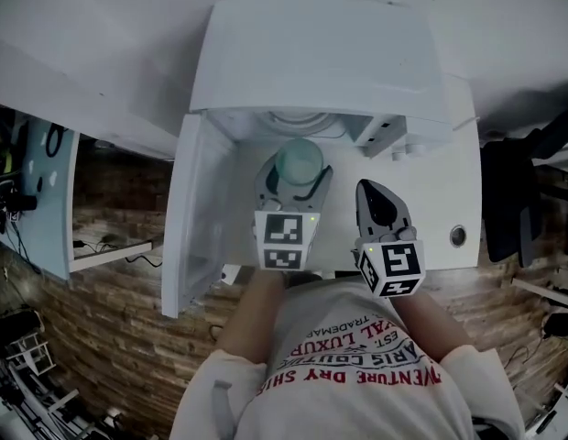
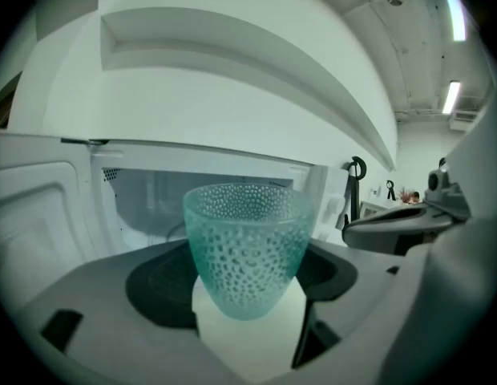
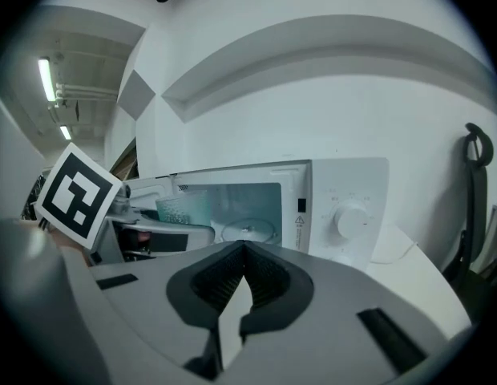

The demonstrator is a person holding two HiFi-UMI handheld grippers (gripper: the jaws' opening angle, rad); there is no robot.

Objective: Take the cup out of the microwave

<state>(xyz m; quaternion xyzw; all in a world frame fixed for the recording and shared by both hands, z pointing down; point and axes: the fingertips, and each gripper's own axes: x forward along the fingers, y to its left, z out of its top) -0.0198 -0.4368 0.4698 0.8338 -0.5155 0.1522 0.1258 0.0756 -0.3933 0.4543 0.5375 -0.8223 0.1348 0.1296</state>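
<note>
Cup [image 2: 247, 251] at open microwave [image 1: 316, 58] — white counter [image 1: 449, 181], brickwork [image 1: 110, 328] beyond.

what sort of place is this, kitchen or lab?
Likely a lab or workshop, not a home kitchen: the microwave sits on a bare white table, with ceiling strip lights and loose cables nearby.

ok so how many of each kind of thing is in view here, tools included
microwave: 1
teal cup: 1
glass turntable: 1
tools: 2, left tool and right tool
total: 5
</note>
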